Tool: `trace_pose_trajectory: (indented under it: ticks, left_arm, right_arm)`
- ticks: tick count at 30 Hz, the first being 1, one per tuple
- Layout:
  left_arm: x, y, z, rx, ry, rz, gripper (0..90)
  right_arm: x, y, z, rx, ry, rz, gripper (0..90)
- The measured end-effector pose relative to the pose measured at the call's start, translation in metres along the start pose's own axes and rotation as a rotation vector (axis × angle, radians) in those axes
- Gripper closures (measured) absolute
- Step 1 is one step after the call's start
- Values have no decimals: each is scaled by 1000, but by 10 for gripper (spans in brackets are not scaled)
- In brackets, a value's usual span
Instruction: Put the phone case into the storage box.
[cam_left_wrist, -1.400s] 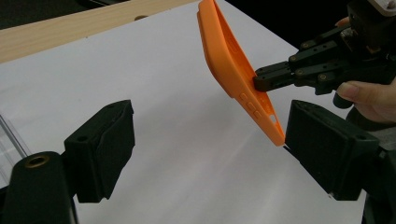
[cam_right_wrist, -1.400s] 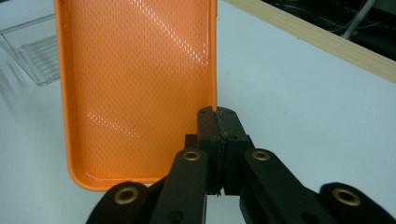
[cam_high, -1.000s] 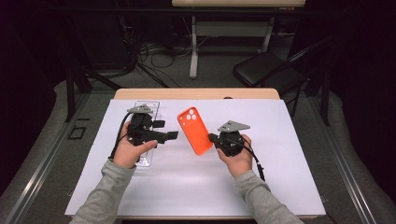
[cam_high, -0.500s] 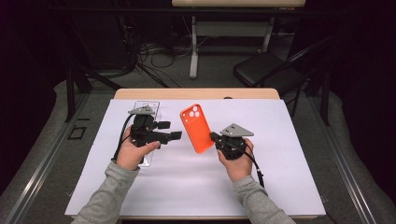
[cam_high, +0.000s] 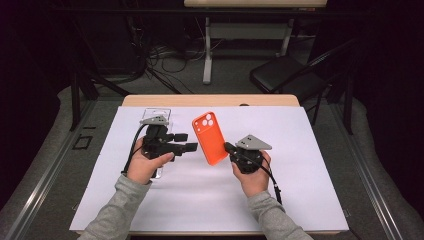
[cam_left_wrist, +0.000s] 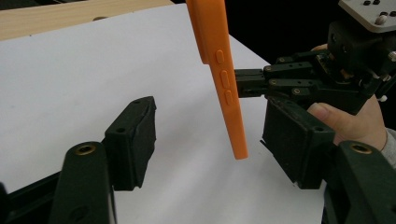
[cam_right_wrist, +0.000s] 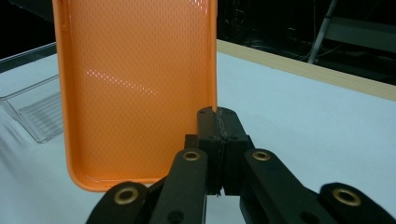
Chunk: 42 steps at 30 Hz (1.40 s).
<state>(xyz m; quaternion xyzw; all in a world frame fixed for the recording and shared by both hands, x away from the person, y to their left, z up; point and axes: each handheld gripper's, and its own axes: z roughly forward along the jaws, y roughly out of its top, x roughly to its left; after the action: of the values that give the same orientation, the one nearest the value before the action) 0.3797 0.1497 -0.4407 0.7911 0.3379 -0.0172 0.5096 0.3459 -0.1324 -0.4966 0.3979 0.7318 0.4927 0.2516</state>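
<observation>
Orange phone case (cam_high: 210, 138), frame centre, upright: right gripper (cam_high: 229, 147) fingers clamp its edge. Left gripper (cam_high: 187, 141) fingers just closing, unclenched, case edge between them untouched.

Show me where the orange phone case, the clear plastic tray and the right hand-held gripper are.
orange phone case (cam_high: 211, 140): high view, middle of its back.
clear plastic tray (cam_right_wrist: 37, 109): right gripper view, its ribbed floor.
right hand-held gripper (cam_right_wrist: 218, 122): right gripper view, between its closed fingertips pinching the case's edge.

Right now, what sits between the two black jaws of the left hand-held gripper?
In the left gripper view, the orange silicone phone case hangs edge-on between them, untouched; the jaws have just been closing. The right hand-held gripper pinches its edge.
</observation>
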Motion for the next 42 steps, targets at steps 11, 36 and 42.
trace_pose_trajectory:
  ticks: [11, 36, 42]
  left_arm:
    - [-2, -2, 4, -3, -25, -31, 451]
    - [-6, -9, 6, -67, -21, -110, 540]
    - [-7, -9, 4, -85, -45, -139, 605]
  right_arm:
    - [3, 0, -3, -15, -2, -6, 899]
    - [13, -2, -3, -18, 17, -18, 899]
    - [15, -3, -2, -21, 23, -21, 898]
